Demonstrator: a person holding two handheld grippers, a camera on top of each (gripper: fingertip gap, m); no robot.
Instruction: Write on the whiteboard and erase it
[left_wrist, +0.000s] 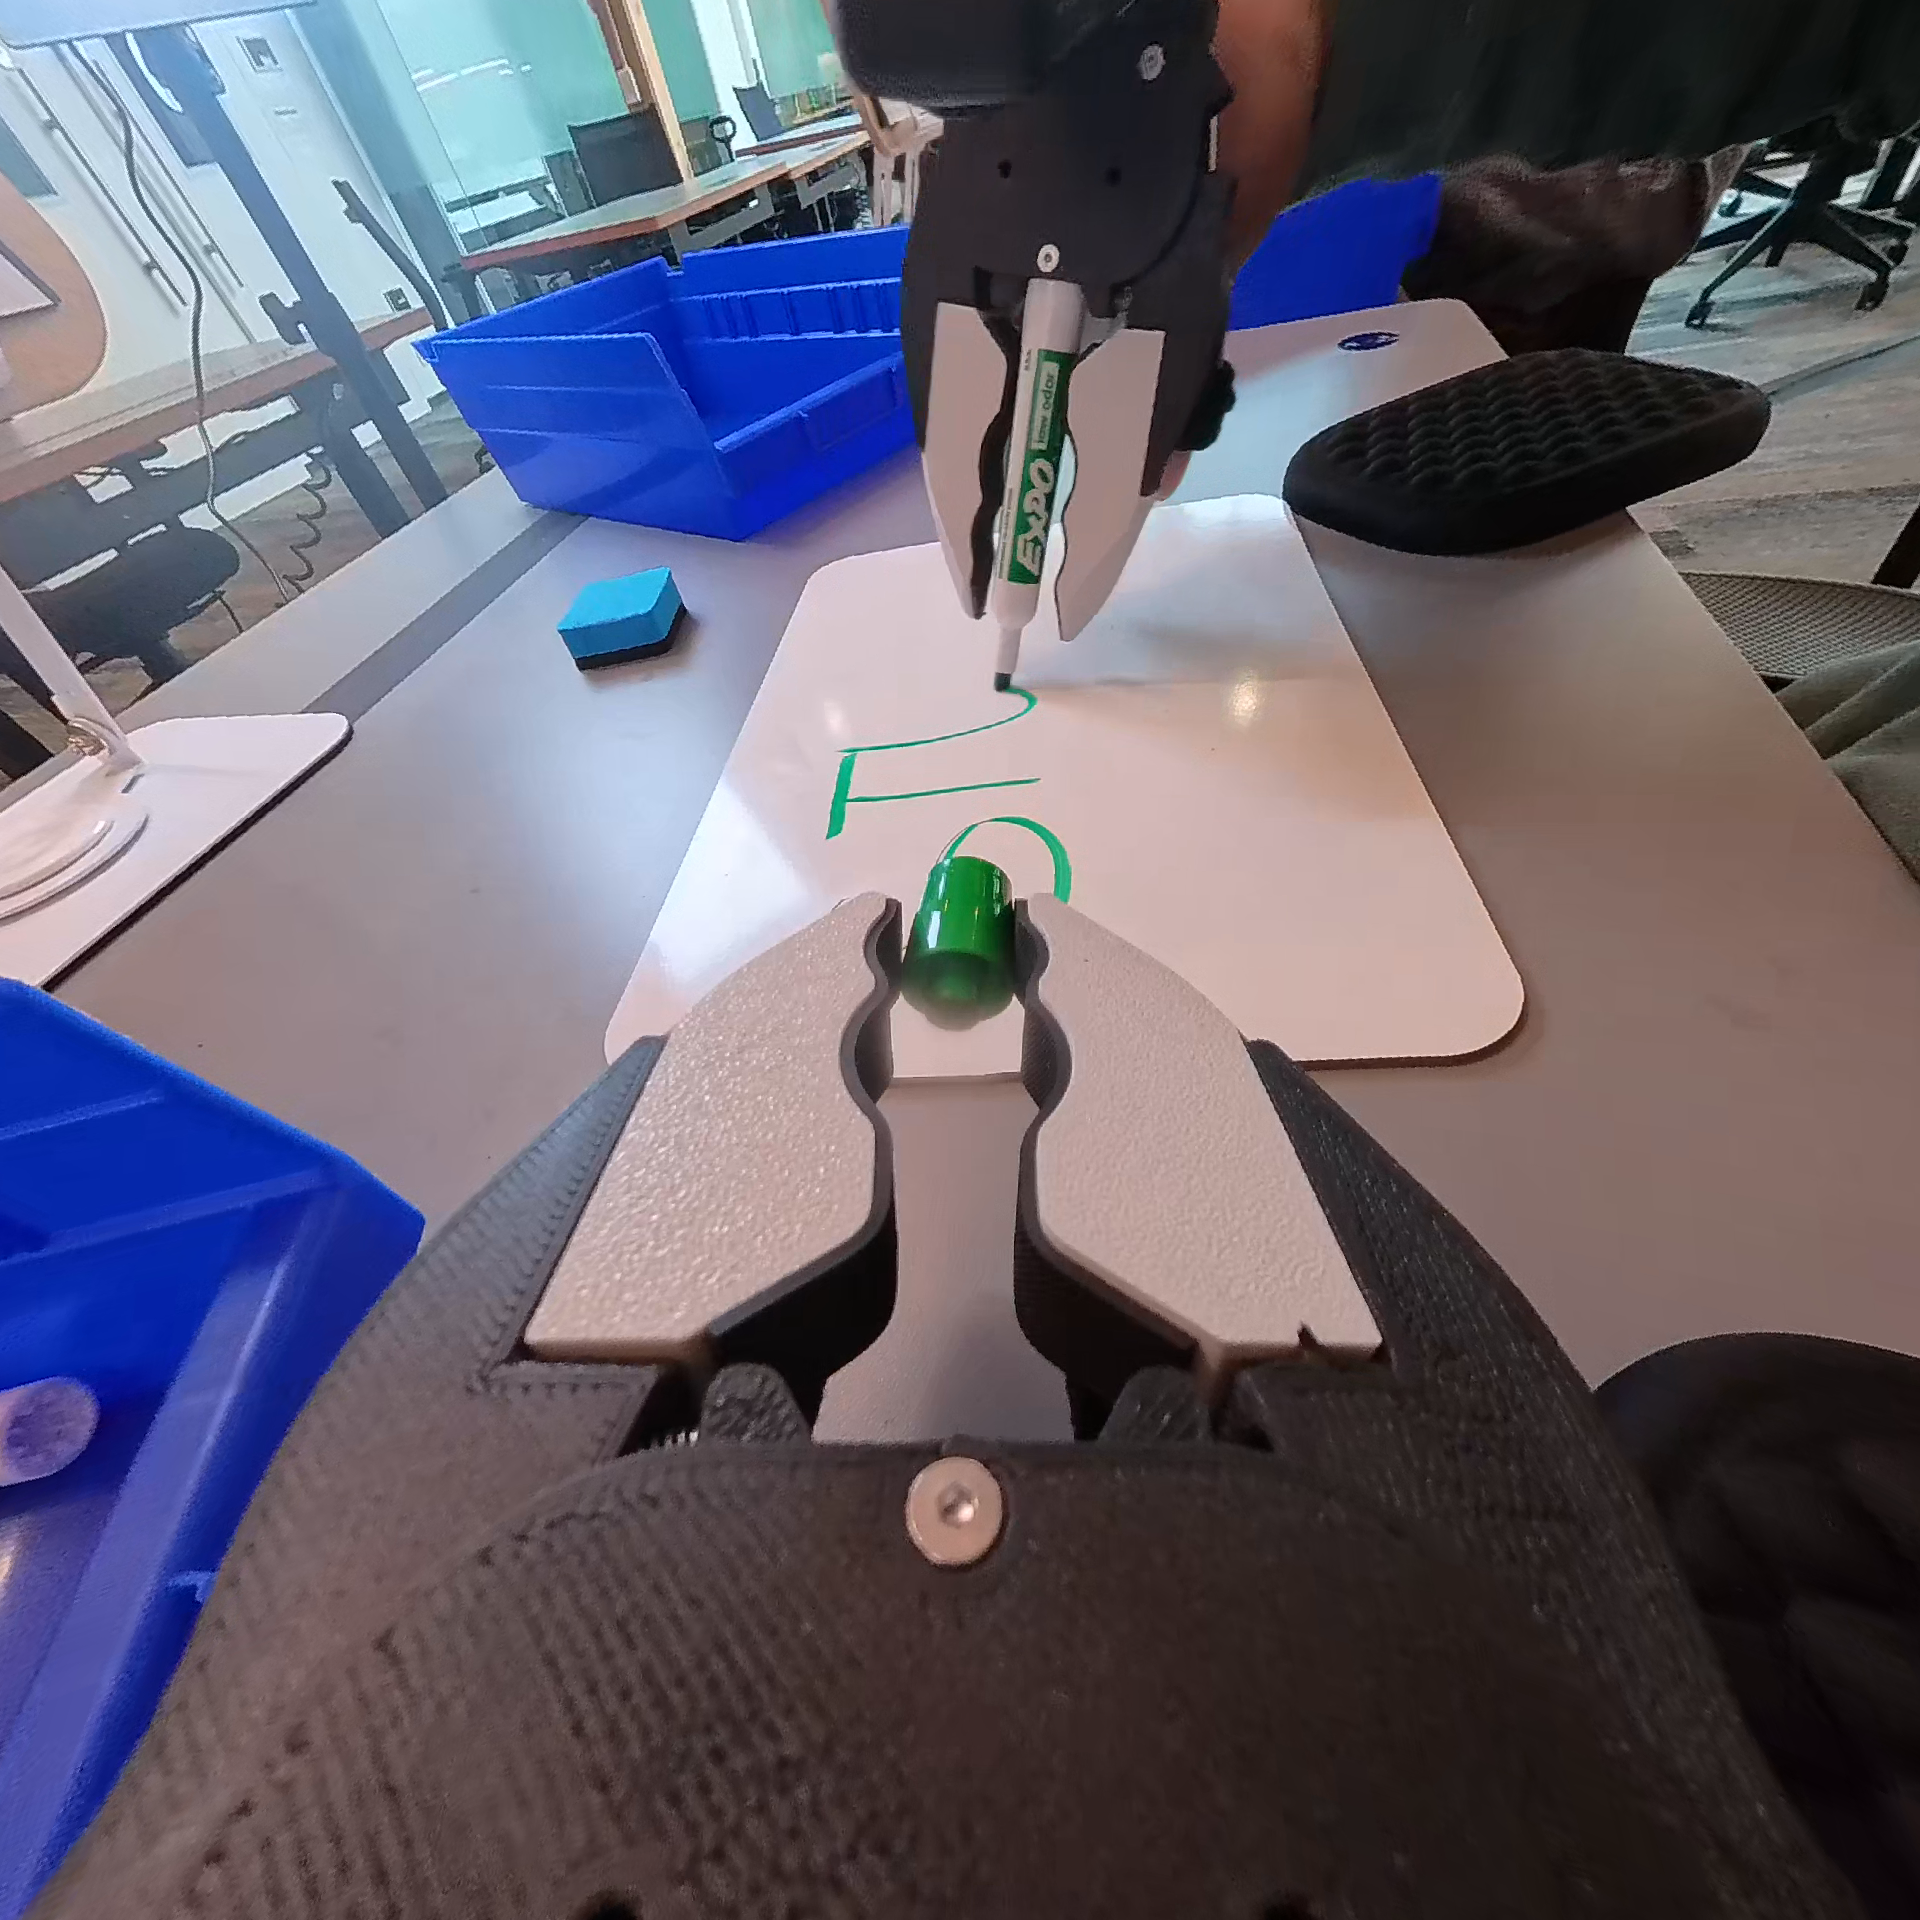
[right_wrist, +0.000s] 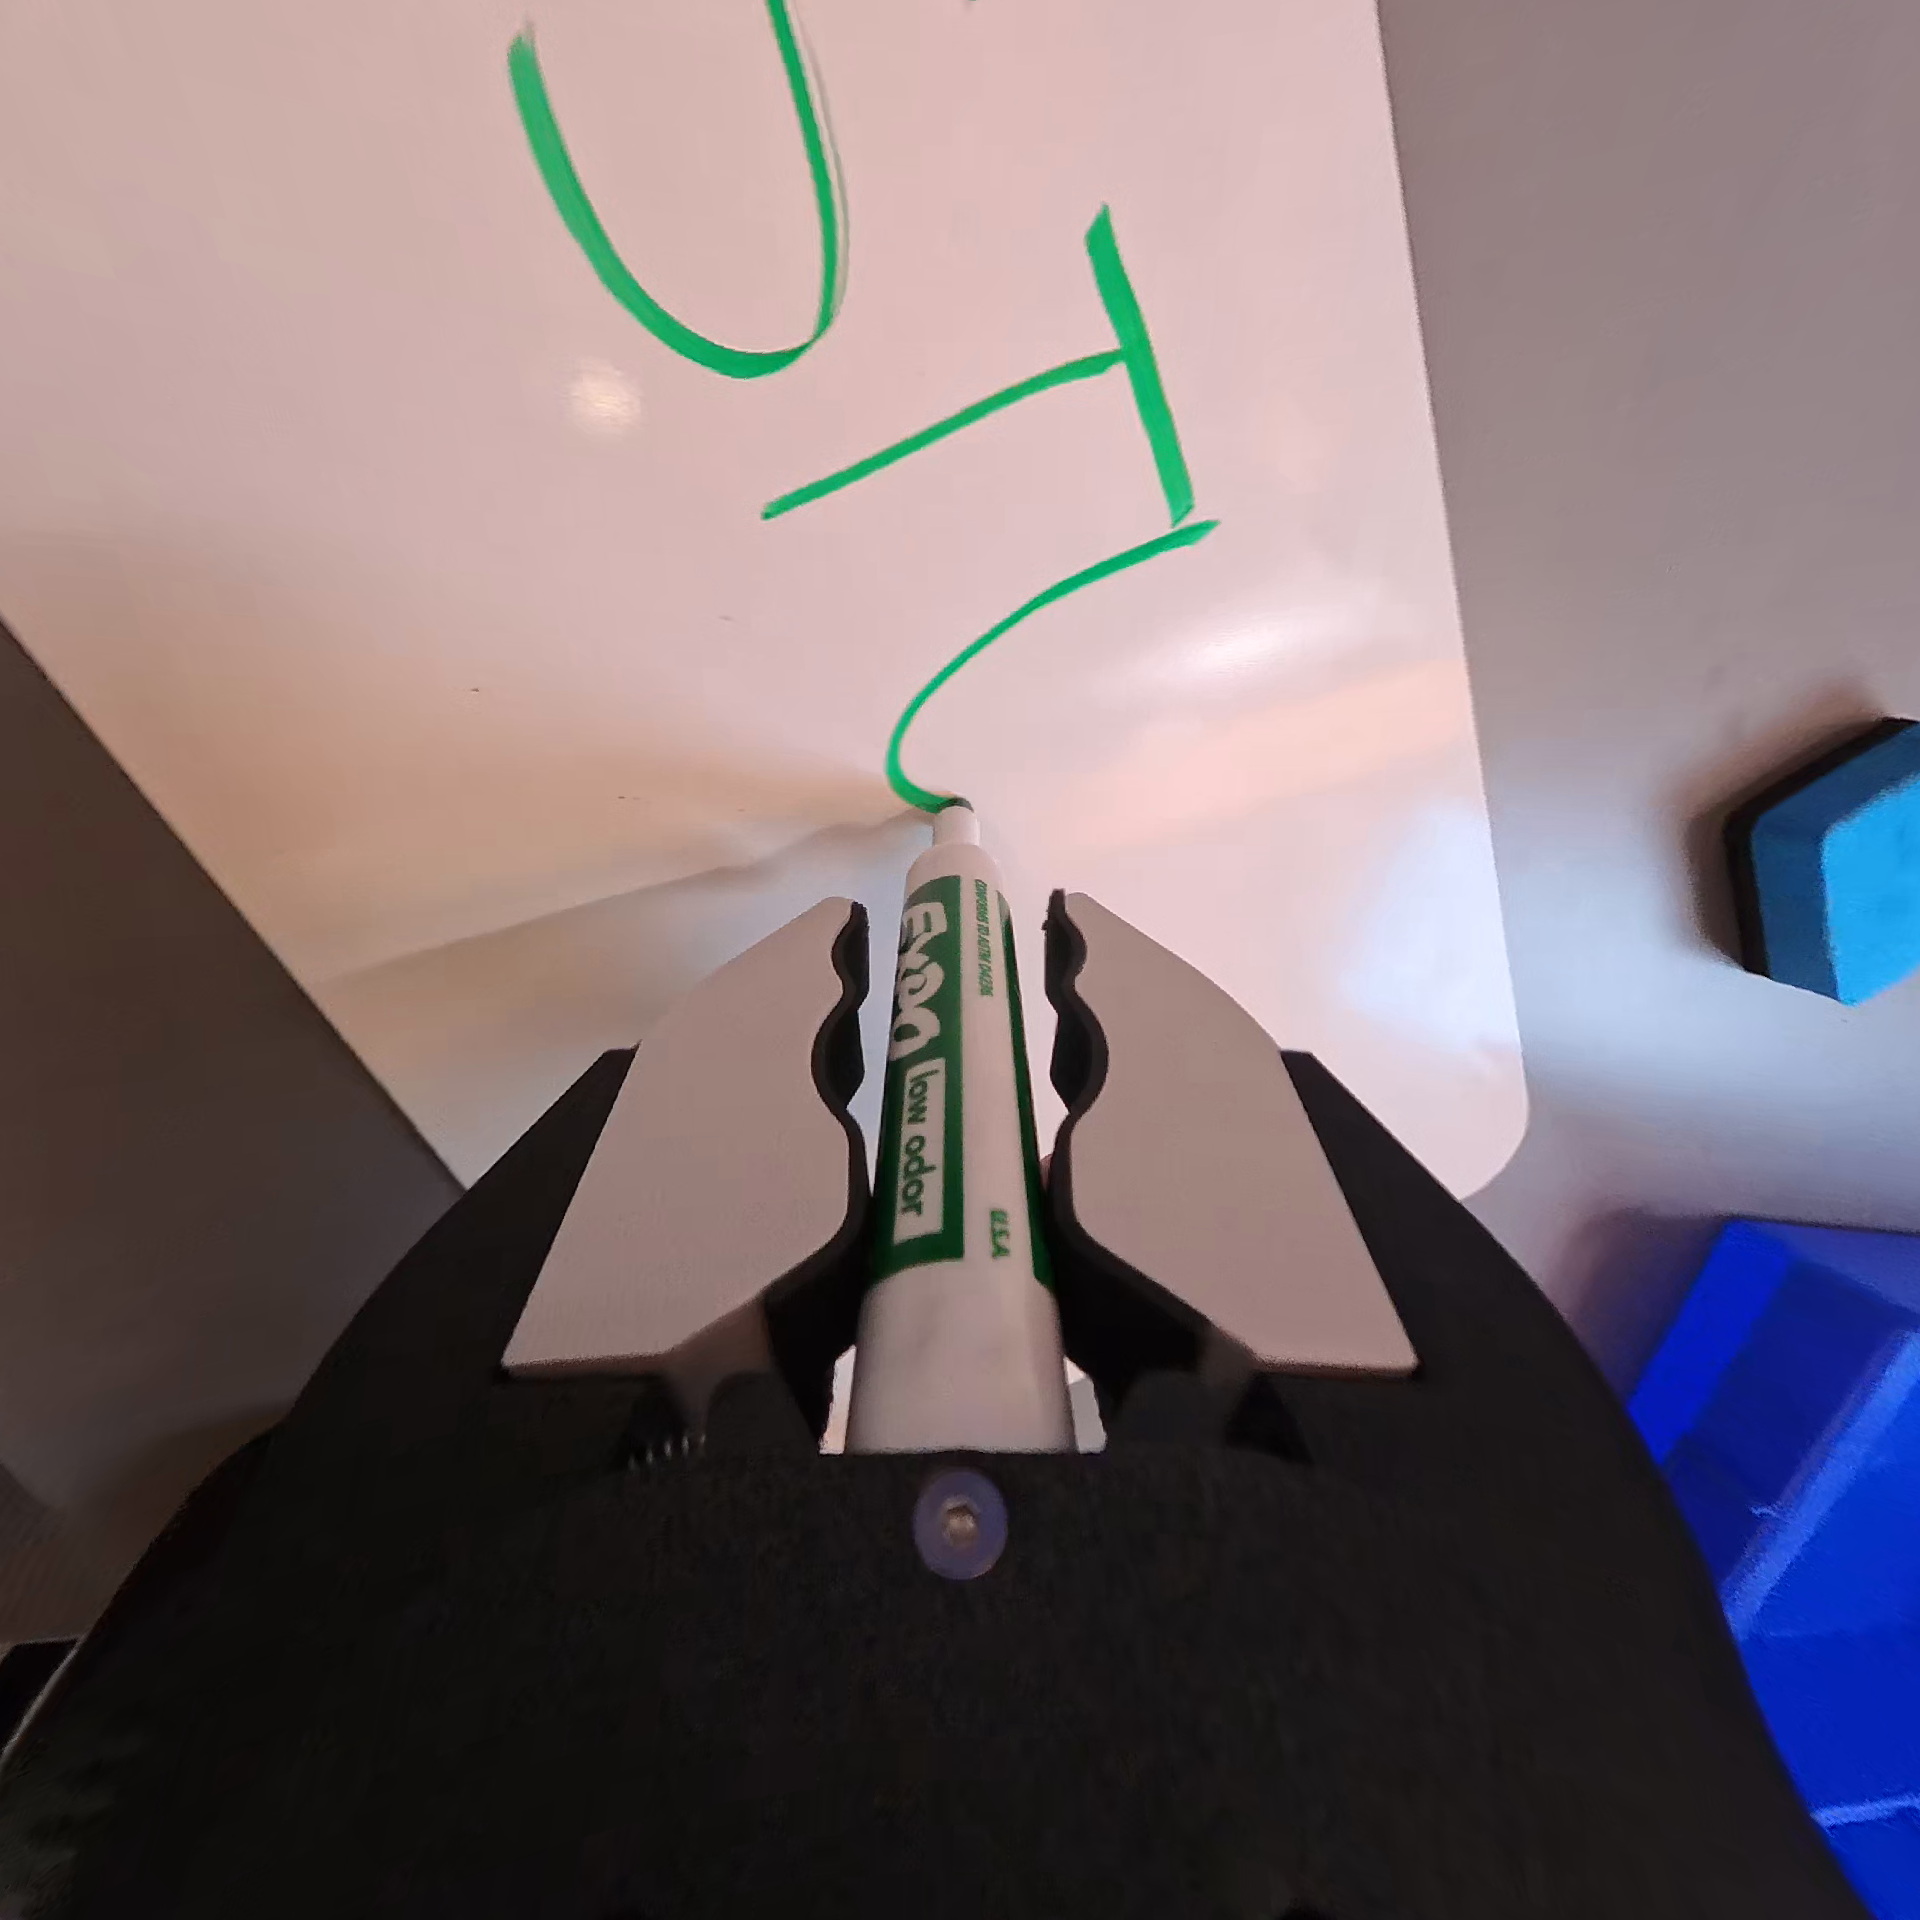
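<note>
A white whiteboard (left_wrist: 1195, 831) lies flat on the grey table, with green strokes (left_wrist: 935, 769) on it. My right gripper (left_wrist: 1023, 613) is shut on a green-and-white marker (left_wrist: 1029, 499), tip touching the board at the end of a curved stroke. In the right wrist view the marker (right_wrist: 951, 1091) runs between the fingers of the right gripper (right_wrist: 956, 914) onto the whiteboard (right_wrist: 312, 520). My left gripper (left_wrist: 956, 914) is shut on the green marker cap (left_wrist: 958, 935), low over the board's near edge. A blue eraser (left_wrist: 621, 615) lies left of the board, also in the right wrist view (right_wrist: 1829, 862).
A blue bin (left_wrist: 686, 395) stands behind the eraser, another blue bin (left_wrist: 156, 1247) at near left, one also at lower right of the right wrist view (right_wrist: 1808, 1475). A black textured pad (left_wrist: 1527, 447) rests at the board's far right. A white lamp base (left_wrist: 135, 790) sits left. The left gripper's tips are roughly 20 cm from the right gripper's. Measured from the fingertips, the blue eraser (left_wrist: 621, 615) is 20 cm or so from the right gripper and 30 cm from the left. The right camera catches it too, in the right wrist view (right_wrist: 1876, 829).
</note>
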